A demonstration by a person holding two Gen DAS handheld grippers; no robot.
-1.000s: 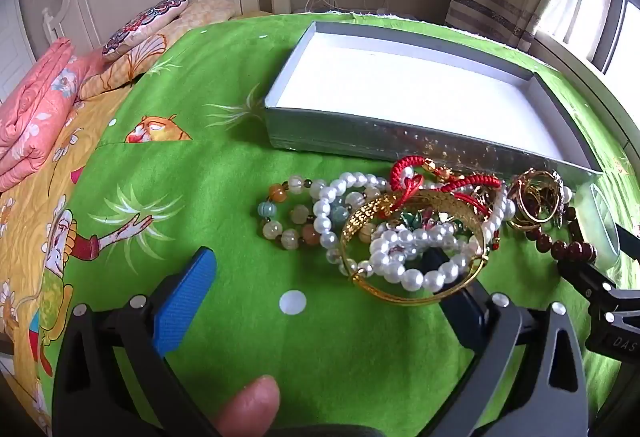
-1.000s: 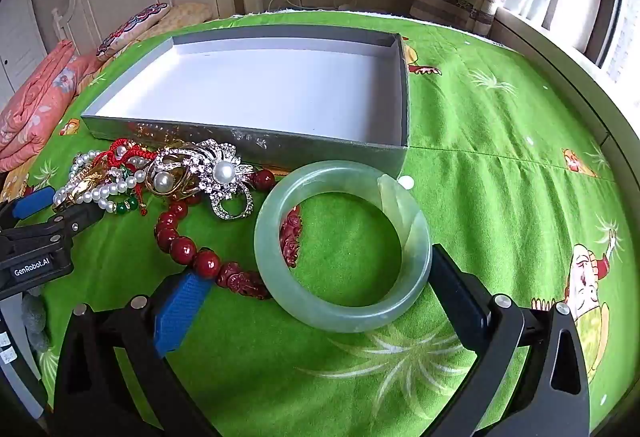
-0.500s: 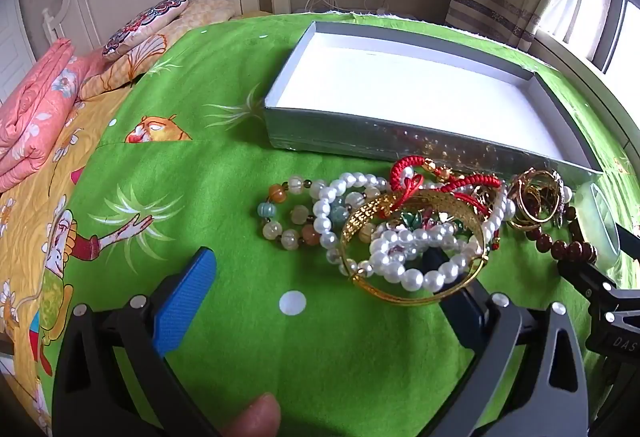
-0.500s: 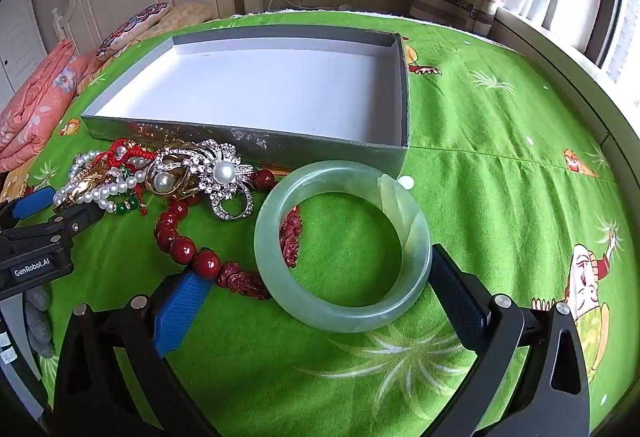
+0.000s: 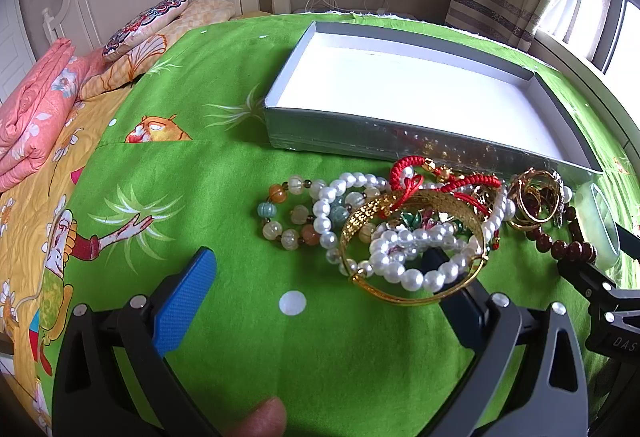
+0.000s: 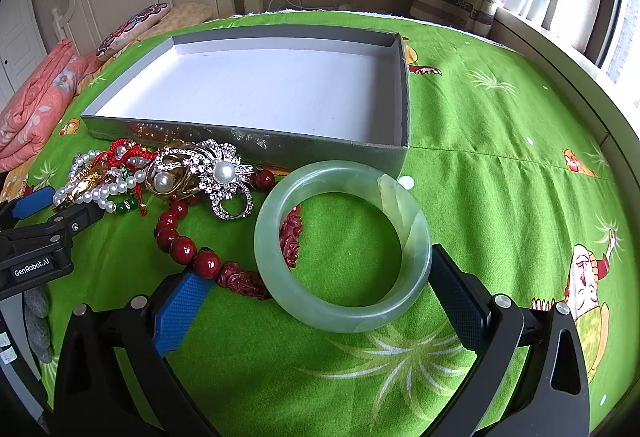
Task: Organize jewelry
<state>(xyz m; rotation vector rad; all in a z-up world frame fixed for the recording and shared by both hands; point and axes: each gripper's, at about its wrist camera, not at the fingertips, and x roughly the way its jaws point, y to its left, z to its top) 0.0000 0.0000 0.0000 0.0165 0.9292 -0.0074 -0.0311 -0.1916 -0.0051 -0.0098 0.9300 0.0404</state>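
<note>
Now right gripper (image 6: 316, 285), jaws wide, straddles pale green jade bangle (image 6: 342, 247) lying flat on green bedsheet (image 6: 500, 197) before grey cardboard tray (image 6: 256, 145). Likely rigid, slippery, brittle: grip across rim. Left gripper (image 5: 320, 277) wide, empty, right fingertip under gold bangle (image 5: 412, 241).

A pale green bangle (image 6: 343, 249) lies flat beside red beads (image 6: 188, 249), a sparkly brooch (image 6: 216, 173), pearls (image 5: 408, 253) and a gold bangle (image 5: 412, 245), heaped before an open grey box (image 6: 256, 143) on the bed.
</note>
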